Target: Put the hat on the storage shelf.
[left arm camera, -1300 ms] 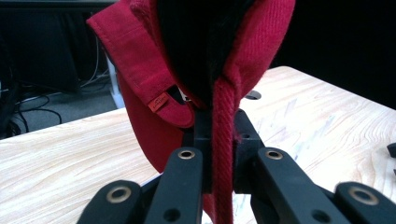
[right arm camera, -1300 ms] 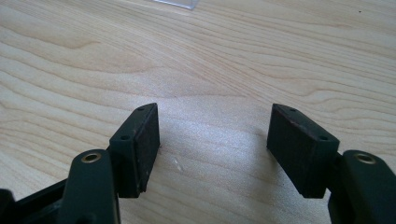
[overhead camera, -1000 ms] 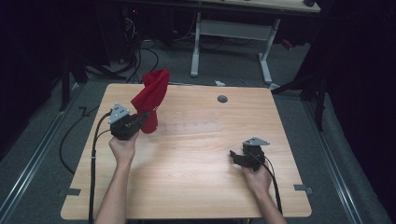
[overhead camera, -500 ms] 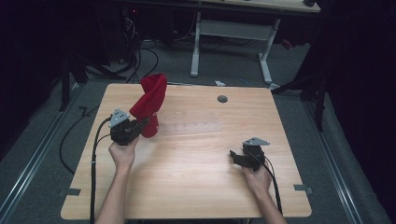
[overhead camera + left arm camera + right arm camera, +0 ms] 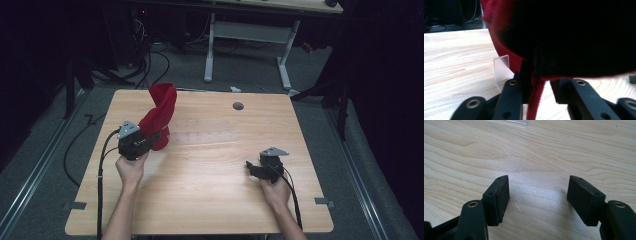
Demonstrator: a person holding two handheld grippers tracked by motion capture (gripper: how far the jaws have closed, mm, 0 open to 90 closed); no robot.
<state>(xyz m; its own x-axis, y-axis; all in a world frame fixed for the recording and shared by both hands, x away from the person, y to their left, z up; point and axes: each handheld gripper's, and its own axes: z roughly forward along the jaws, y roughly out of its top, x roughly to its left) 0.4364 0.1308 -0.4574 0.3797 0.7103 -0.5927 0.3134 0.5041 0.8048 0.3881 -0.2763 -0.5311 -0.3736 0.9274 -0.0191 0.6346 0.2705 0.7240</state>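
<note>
A red knitted cloth [image 5: 160,112] hangs twisted and upright over the left half of the wooden table [image 5: 210,200], its lower end near the surface. My left gripper [image 5: 155,136] is shut on the cloth's lower edge. In the left gripper view the cloth [image 5: 574,37] bulges over the jaws and a red fold runs down between them at my left gripper [image 5: 537,85]. My right gripper [image 5: 249,168] rests low at the right front of the table. It stands open over bare wood in the right gripper view [image 5: 537,195], holding nothing.
A small clear plastic piece [image 5: 501,67] stands on the wood just beyond the left jaws, beside the cloth. A round cable hole [image 5: 238,106] sits near the table's far edge. Cables trail off the left side. A white-legged desk [image 5: 250,30] stands behind.
My left gripper has drawn the cloth slightly nearer and to the left, and the cloth now hangs more upright. The right gripper has not moved.
</note>
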